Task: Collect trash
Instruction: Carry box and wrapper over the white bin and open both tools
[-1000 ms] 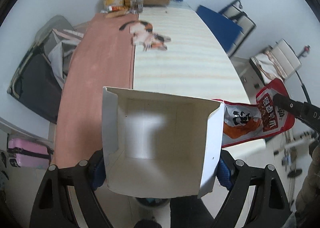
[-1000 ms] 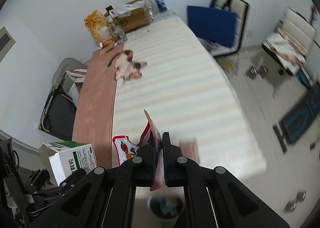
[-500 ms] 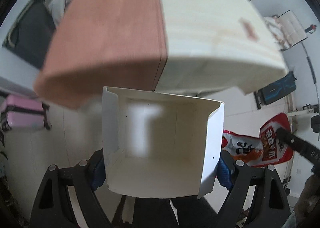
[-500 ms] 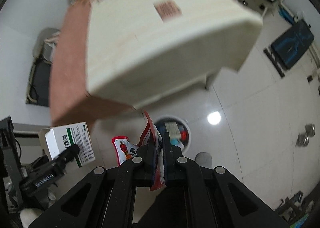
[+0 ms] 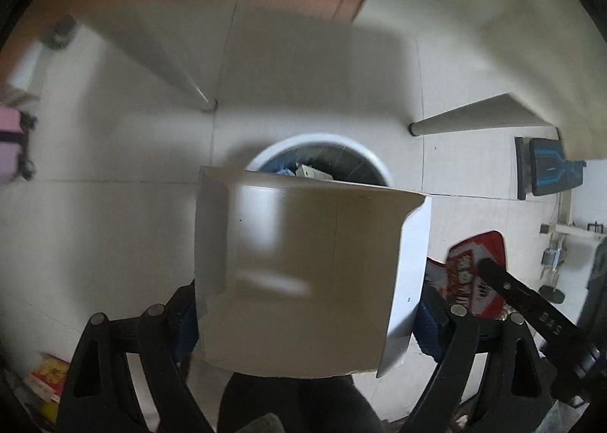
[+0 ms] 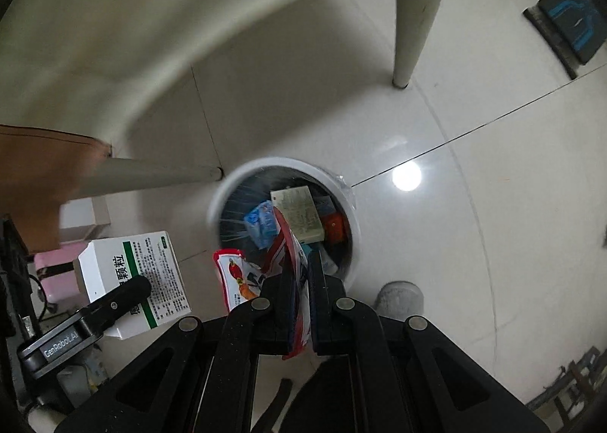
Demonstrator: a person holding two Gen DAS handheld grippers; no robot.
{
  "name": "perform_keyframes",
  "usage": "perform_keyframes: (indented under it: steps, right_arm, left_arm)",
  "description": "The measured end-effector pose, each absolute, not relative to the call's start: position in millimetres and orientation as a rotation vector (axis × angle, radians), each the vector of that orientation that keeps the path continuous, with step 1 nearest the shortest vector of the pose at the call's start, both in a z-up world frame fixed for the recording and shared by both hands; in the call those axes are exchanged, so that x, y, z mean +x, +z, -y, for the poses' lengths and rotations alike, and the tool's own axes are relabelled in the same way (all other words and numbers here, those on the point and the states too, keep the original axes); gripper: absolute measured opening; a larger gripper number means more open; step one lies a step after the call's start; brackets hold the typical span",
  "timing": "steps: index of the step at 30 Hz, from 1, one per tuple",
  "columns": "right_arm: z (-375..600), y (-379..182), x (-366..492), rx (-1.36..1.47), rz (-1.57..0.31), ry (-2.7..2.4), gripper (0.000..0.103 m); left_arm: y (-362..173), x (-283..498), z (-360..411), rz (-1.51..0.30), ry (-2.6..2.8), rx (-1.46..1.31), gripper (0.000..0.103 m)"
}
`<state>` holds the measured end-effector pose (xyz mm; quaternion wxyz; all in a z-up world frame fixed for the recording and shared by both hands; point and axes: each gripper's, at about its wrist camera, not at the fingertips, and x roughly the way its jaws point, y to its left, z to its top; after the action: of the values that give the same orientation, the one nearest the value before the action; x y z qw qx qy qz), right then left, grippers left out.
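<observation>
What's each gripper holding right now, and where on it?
Left gripper: open white carton, between its pads across the two side walls; jaws have just been opening. Right gripper: red snack wrapper, pinched flat near one end.

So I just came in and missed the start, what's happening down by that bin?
A person holding tongs in each hand is binning trash. The left tongs carry an open white box, their jaws just widening around it. The right tongs are clamped on a red snack wrapper. Both hang over the white bin on the floor, which already holds rubbish; nothing is dropped yet.
</observation>
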<state>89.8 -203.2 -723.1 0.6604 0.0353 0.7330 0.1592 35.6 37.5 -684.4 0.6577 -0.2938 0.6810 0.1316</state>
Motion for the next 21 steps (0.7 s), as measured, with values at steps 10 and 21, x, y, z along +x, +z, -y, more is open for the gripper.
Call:
perform_keyframes:
  steps: [10,21]
  right_arm:
    - [183,-806,73,-0.118,-1.708,0.462,0.094]
    - [177,-737,51,-0.393,-1.610,0.443,0.102]
  left_arm:
    - [-723,4,-36,-1.543,0.436,-0.617,0.101]
    - [-658,-26,-21,-1.547,0.526,-0.534,0.101]
